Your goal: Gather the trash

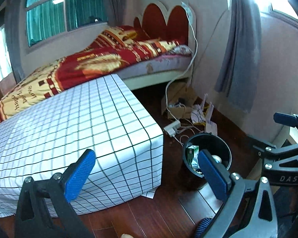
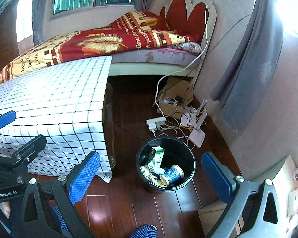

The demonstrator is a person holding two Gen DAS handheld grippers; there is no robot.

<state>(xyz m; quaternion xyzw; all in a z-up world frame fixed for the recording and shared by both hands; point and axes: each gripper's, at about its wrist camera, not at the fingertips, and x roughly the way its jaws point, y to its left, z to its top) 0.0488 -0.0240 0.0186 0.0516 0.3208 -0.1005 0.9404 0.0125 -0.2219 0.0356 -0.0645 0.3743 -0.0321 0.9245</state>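
A black round trash bin [image 2: 185, 159] stands on the dark wood floor beside a table under a white grid-pattern cloth [image 2: 55, 99]. Inside lie a green-and-white carton [image 2: 158, 155], a blue patterned paper cup [image 2: 171, 174] and crumpled paper [image 2: 149, 173]. My right gripper [image 2: 151, 171] hovers above the bin, open, its blue pads wide apart and nothing between them. In the left wrist view the bin [image 1: 225, 148] sits partly behind my left gripper's right pad [image 1: 212, 174]. My left gripper [image 1: 145, 169] is open and holds nothing. The cloth-covered table [image 1: 69, 129] carries no visible trash.
A bed with a red and gold blanket [image 2: 109, 39] stands behind the table. A cardboard box [image 2: 174, 97], a white power strip [image 2: 156, 122], a router [image 2: 197, 136] and tangled cables clutter the floor past the bin. Grey curtains [image 2: 248, 69] hang at right. A striped slipper [image 2: 144, 232] shows below.
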